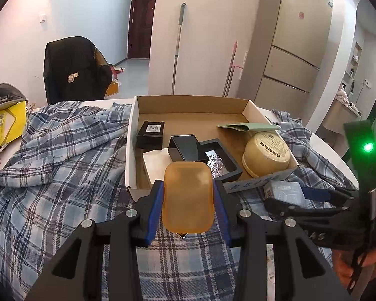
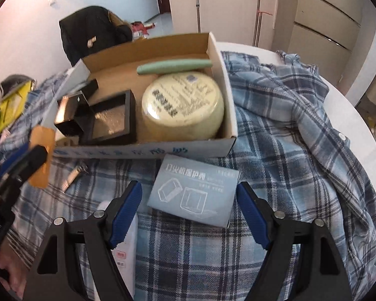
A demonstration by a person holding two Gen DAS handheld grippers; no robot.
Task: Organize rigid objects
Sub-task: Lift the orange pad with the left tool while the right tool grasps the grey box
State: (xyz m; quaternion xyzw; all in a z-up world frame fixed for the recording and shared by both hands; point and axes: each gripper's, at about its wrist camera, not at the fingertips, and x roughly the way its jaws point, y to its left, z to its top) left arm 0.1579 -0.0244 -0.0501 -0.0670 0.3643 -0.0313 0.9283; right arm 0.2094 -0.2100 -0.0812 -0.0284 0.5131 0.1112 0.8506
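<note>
Left wrist view: left tool [image 1: 188,198] clamped on an amber translucent case [image 1: 187,197], blue pads pressing its two long sides; case held clear of the plaid shirt [image 1: 62,155] that covers the worktop, just short of the cardboard box [image 1: 131,135]; its long axis runs away from the camera, toward the box's near wall. Box already holds a black labelled box [image 1: 150,135], an open black cube [image 1: 184,148], a black frame [image 1: 219,159], a white flat piece [image 1: 154,161], a round cream tin [image 1: 267,154] lying tilted, and a green pouch [image 1: 248,126] at the back; judged well along, most items in. Right tool [image 1: 310,195] at the right edge, around a pale blue carton [image 1: 284,192]; grip cannot be told from here.

Right wrist view: right tool [image 2: 189,210] spread wide, a blue pad on either side of the pale blue carton [image 2: 194,192], neither touching it; carton lies flat on the shirt [image 2: 288,125], just beside the box's near wall [image 2: 143,150], its long axis roughly across the view, slightly turned, printed face up. Amber case [image 2: 41,155] seen edge-on at the left, in the left tool [image 2: 25,160]. A small metallic item [image 2: 74,174] and a white object [image 2: 126,245] lie on the shirt outside the box.

Left to do, by my reading: amber case and carton into the box, then the loose pieces.
</note>
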